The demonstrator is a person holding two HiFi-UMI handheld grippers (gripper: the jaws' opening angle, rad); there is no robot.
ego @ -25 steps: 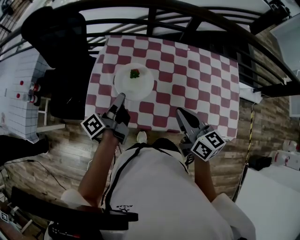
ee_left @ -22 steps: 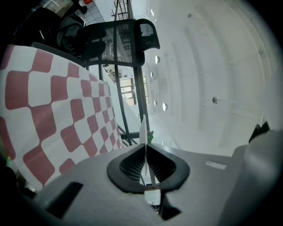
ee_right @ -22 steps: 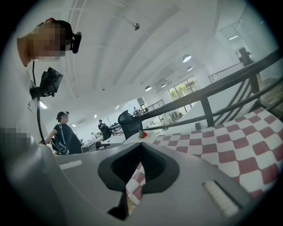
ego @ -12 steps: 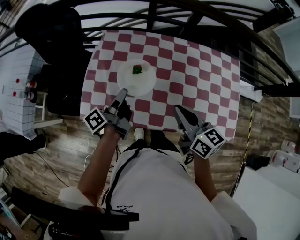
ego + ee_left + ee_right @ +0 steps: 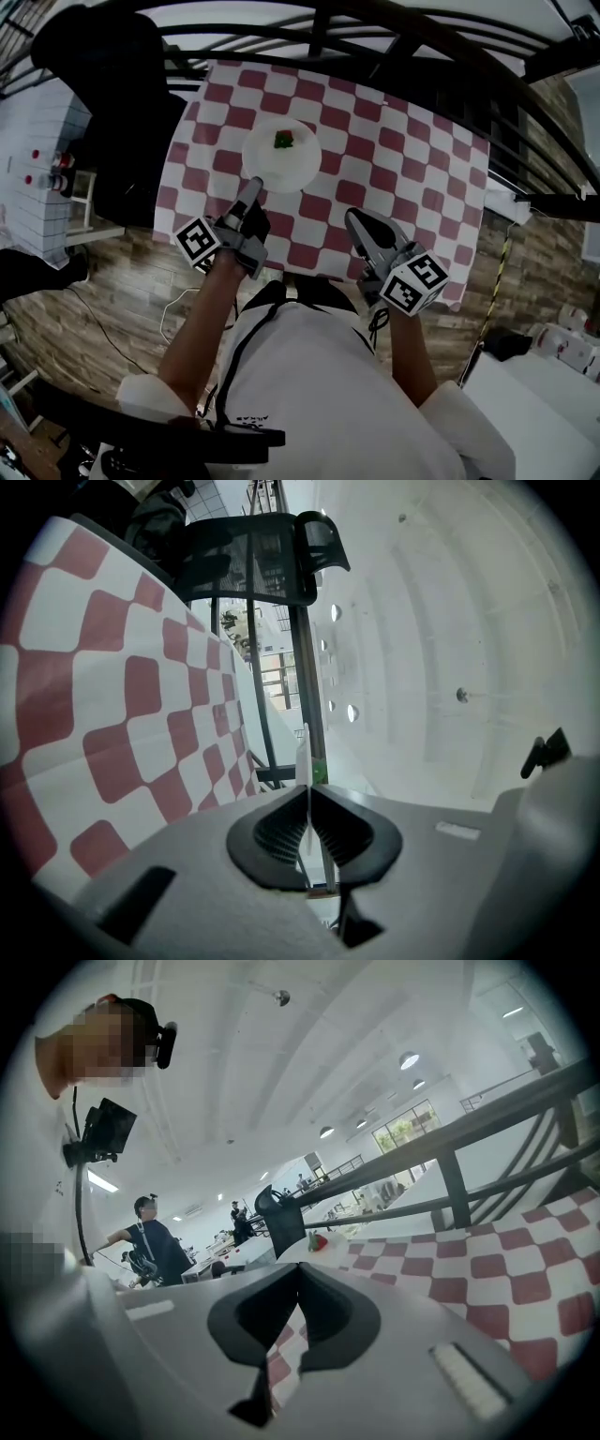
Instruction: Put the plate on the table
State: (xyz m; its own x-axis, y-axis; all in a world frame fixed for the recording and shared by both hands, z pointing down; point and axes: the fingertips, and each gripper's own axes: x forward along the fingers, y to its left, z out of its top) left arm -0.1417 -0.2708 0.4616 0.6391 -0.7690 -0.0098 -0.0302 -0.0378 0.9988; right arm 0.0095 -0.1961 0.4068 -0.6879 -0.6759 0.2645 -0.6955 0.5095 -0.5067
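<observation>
Bright, even indoor light from ceiling lamps and far windows. Shadows on the checked table are soft and faint. All three views show strong fisheye bending, with straight rails curved and corners vignetted to black. In both gripper views the nearest parts are out of focus. The white ceiling is almost washed out.

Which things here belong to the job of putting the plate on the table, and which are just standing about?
Part of the job: plate, gripped at its rim by the left gripper; red-and-white checked table.

Just about: right gripper, shut and empty; black chair; railing; bit of food on the plate.
</observation>
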